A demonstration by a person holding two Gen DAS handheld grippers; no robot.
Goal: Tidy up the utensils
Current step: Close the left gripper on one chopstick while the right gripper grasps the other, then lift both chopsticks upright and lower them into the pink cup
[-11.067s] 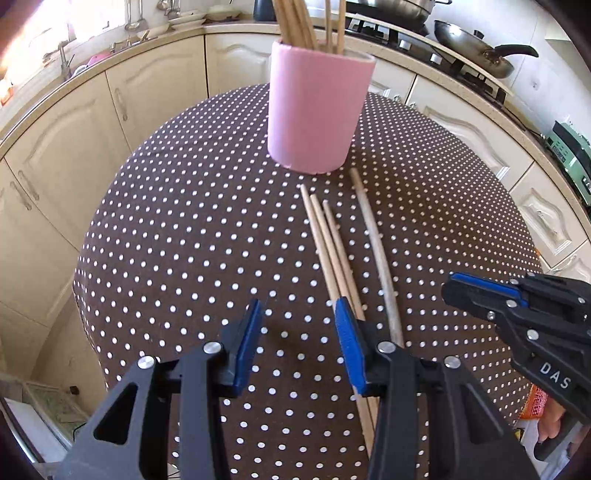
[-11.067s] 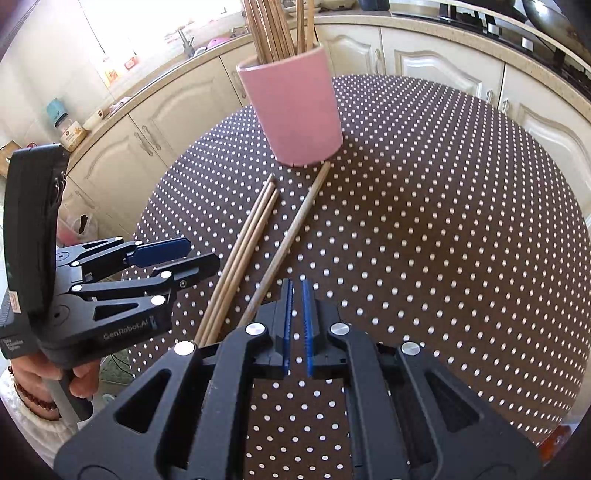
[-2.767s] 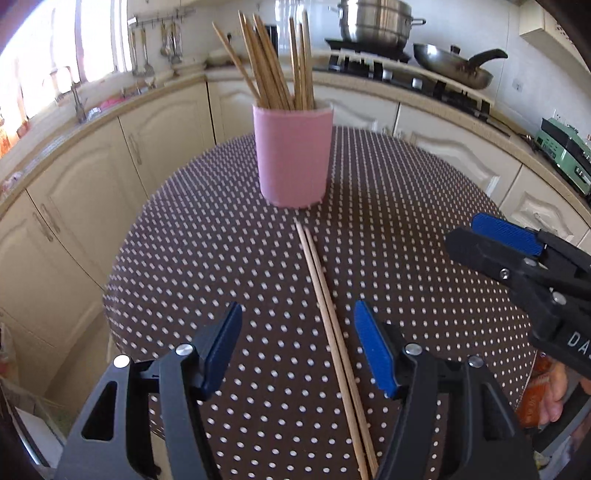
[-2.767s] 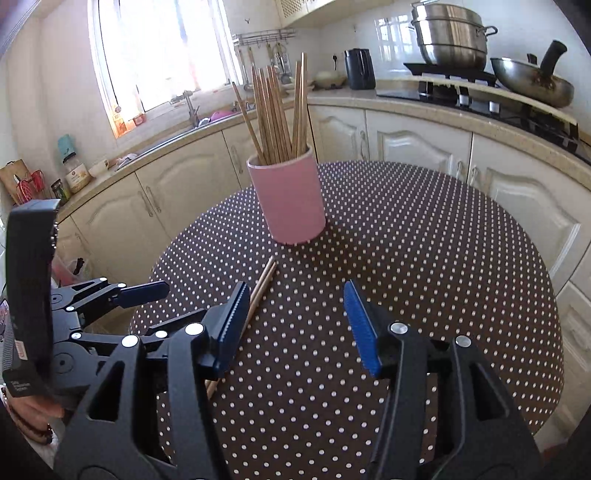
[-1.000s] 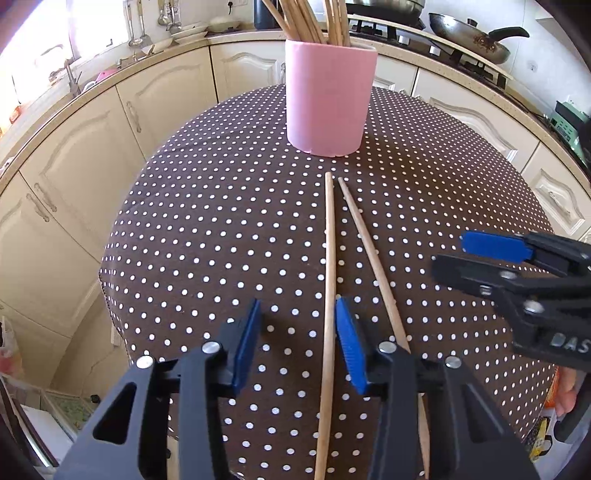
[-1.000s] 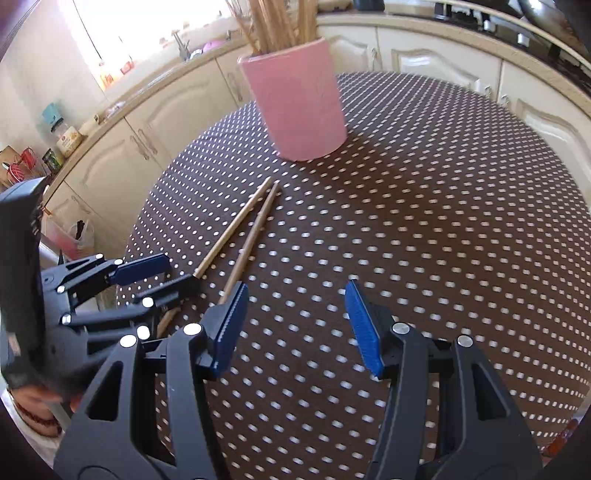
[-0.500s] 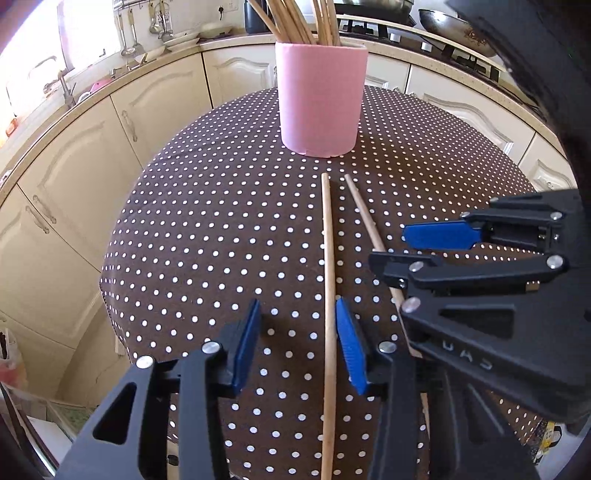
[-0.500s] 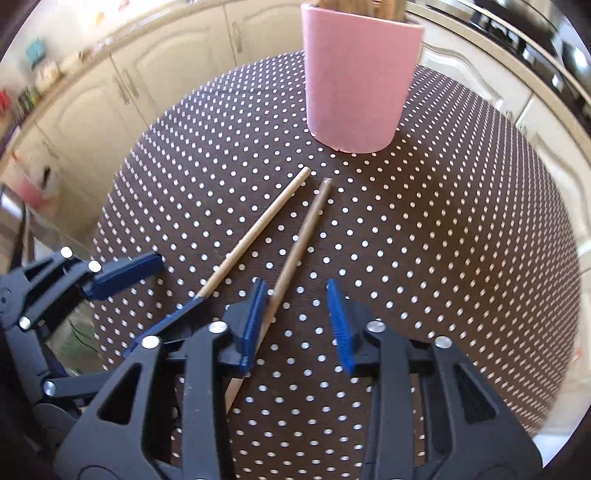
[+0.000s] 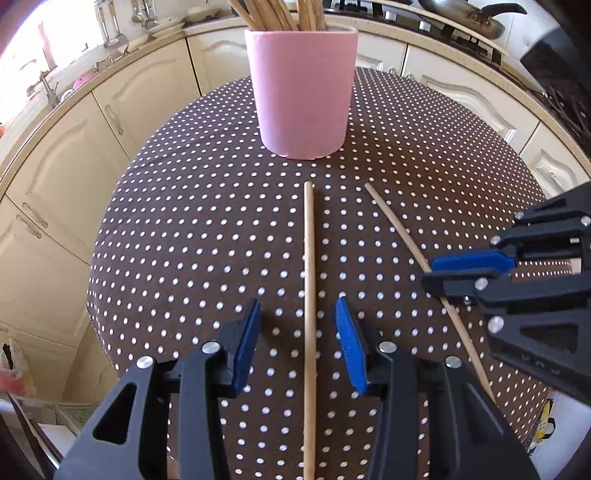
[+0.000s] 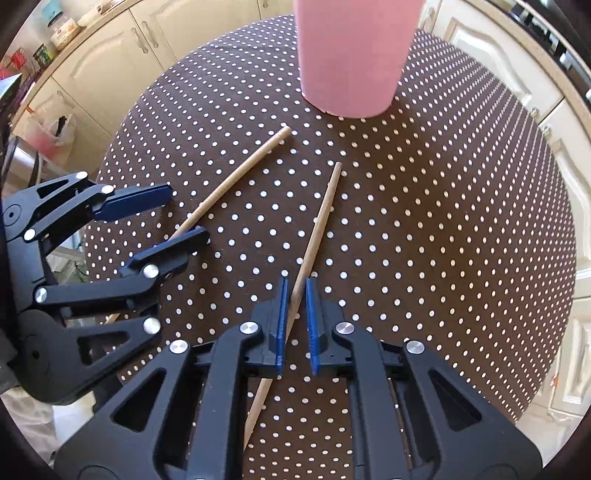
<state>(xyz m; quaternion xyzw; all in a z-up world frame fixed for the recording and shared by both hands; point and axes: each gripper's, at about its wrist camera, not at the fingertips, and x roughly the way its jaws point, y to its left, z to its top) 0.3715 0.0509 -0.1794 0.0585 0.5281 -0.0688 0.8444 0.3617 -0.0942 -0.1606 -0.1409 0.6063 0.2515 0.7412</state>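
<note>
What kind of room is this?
Probably a home kitchen: cream cabinets curve under a counter, a frying pan sits on the stove, and a pink holder holds chopsticks.

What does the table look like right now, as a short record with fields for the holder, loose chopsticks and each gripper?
holder: pink cylindrical cup, upright on the brown polka-dot tablecloth, full of wooden chopsticks
loose chopsticks: two, flat on the cloth, apart
left gripper: open, straddling the left wooden chopstick
right gripper: nearly shut around the right wooden chopstick
</note>
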